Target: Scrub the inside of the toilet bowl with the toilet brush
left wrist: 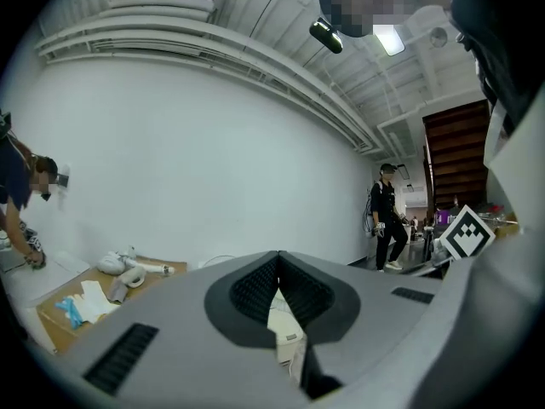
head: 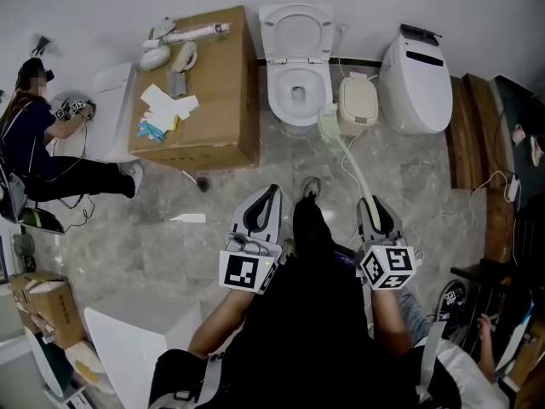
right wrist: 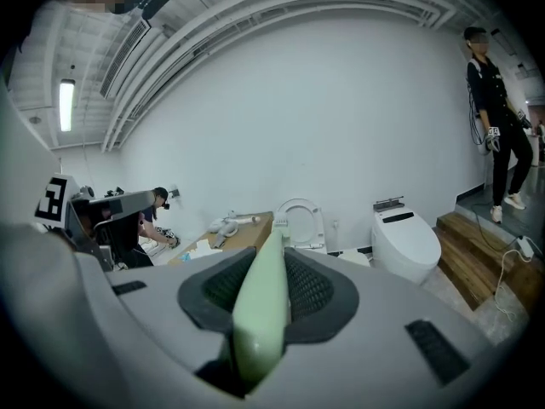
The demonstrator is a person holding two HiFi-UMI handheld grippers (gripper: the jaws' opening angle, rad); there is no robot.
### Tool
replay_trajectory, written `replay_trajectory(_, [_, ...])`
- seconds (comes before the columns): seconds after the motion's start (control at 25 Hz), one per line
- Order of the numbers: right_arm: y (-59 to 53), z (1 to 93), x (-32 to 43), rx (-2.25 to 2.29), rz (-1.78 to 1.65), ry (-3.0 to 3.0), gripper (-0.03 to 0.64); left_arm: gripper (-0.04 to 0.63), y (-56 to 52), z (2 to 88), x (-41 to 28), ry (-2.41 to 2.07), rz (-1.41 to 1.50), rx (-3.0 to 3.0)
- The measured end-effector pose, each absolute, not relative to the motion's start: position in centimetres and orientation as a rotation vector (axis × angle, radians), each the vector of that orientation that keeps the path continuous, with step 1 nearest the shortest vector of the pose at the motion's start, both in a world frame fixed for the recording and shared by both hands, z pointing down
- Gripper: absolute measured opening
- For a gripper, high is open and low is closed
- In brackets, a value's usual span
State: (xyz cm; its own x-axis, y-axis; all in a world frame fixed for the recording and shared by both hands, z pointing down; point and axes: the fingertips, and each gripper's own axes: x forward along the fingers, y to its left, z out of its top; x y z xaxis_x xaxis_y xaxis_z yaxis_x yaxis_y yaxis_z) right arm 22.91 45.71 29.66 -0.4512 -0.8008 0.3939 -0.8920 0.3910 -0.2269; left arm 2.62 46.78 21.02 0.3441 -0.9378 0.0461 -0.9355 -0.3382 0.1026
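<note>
The white toilet point(head: 296, 83) stands against the far wall with its seat lid up and its bowl open. A pale green toilet brush point(head: 345, 156) runs from my right gripper point(head: 368, 201) forward, and its head point(head: 329, 124) hangs over the floor just right of the bowl. In the right gripper view the jaws are shut on the green handle point(right wrist: 262, 309), which points toward the toilet point(right wrist: 300, 221). My left gripper point(head: 271, 191) hovers beside it, shut point(left wrist: 278, 259) with nothing in it.
A large cardboard box point(head: 213, 100) with loose items stands left of the toilet. A small white container point(head: 358, 105) and a second, closed toilet point(head: 415, 71) stand to the right. Wooden steps point(head: 473, 135) lie far right. A person point(head: 38, 143) sits on the floor at left.
</note>
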Motion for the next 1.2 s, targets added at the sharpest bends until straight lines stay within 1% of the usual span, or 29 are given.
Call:
replay_trajectory(0.32, [32.5,31.0,20.3,1.433,0.646,-2.429,0.114,0.008,33.6,20.6,0.0,-1.782,-0.004,2.464])
replay_trajectory(0.68, [18.5,32.7,20.1,1.361,0.659,-2.410,0.114,0.008,21.0,19.5,0.7,-1.812,0.007,2.467])
replay_trajectory(0.84, [14.5,35.8,19.4,1.320,0.722,-2.363,0.114,0.008,17.3,19.7,0.1,-1.836,0.010,2.454])
replay_trajectory(1.2, [5.6,44.8,15.6,1.234,0.856,-2.217,0.114,0.008,7.7,23.0,-2.4,-1.802,0.016,2.421])
